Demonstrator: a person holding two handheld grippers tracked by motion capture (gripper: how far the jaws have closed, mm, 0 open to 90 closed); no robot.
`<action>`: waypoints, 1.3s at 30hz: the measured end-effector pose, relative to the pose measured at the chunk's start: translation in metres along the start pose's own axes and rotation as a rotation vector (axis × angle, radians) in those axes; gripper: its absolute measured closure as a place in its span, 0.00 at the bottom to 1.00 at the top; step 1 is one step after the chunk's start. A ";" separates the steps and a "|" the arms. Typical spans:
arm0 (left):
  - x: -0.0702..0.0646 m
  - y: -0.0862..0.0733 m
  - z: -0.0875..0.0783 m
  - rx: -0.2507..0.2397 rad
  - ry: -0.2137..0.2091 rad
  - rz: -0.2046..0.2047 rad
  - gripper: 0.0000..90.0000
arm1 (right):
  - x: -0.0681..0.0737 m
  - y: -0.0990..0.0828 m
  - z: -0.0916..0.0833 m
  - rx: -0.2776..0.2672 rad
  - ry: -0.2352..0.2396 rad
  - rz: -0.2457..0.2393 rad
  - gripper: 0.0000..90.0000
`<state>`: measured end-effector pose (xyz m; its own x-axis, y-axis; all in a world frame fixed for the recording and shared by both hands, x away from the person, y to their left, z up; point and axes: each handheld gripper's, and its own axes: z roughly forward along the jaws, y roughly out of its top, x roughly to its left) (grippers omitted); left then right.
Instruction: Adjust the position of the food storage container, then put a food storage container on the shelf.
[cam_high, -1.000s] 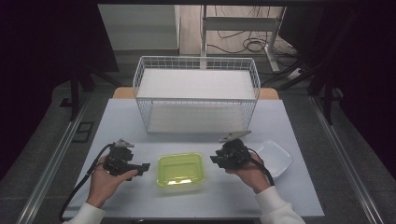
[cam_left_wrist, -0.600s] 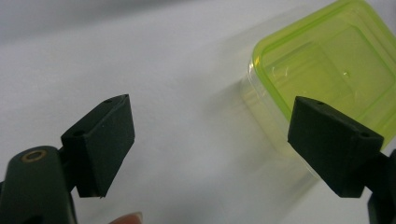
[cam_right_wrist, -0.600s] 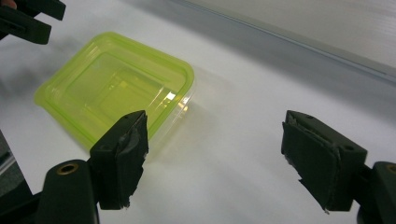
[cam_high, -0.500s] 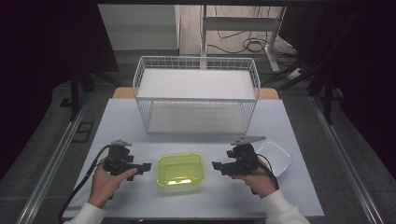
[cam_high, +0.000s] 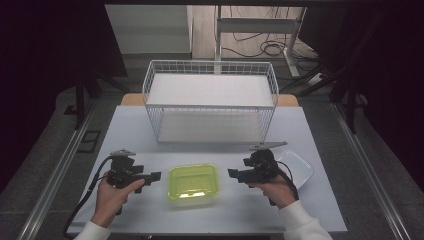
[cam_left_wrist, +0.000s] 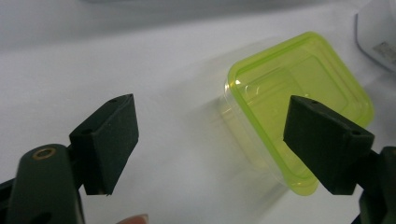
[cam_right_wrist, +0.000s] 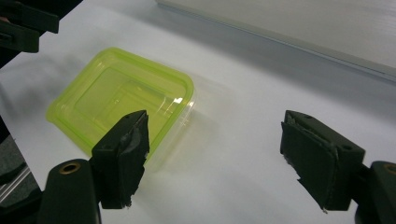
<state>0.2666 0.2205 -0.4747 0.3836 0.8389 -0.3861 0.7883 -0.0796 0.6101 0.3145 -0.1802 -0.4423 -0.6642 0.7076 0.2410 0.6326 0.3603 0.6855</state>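
Tongs on both sides stand wide apart with nothing between the pads. My left tongs (cam_high: 156, 176) sit near the front edge of the worktop (cam_high: 130, 130), toward its left side, pointing across at the green container (cam_high: 194, 182); in the left gripper view their jaws frame bare worktop and the container's near corner, touching neither. My right tongs (cam_high: 233, 173) sit on the other side of the container, also near the front edge, pointing back at it. Their jaws have just been opening and now gape about as far as they go, empty; the right gripper view shows the left-hand jaw in front of the container's rim, and I cannot tell from there whether it touches, though the high view shows a gap.

Translucent yellow-green, the container rests flat on the worktop, midway between the two tongs and close to the front edge, open side up. A clear lid (cam_high: 298, 165) lies flat on the worktop just beyond my right hand (cam_high: 276, 187), toward the right edge. A white wire basket (cam_high: 210, 102) stands at the back edge, well apart from the container.
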 end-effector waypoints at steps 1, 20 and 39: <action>-0.001 -0.001 0.000 0.002 -0.002 -0.003 0.19 | 0.000 0.000 0.000 -0.001 0.001 0.006 0.27; -0.005 -0.004 0.001 -0.017 -0.073 -0.037 0.25 | 0.004 0.011 0.020 0.034 0.051 0.034 0.30; -0.012 -0.010 0.030 0.052 -0.199 -0.152 0.37 | 0.021 0.007 0.040 0.084 0.088 0.020 0.35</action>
<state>0.2687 0.1949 -0.4974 0.3417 0.7216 -0.6021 0.8659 0.0073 0.5002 0.3208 -0.1382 -0.4594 -0.6815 0.6600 0.3161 0.6746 0.3993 0.6209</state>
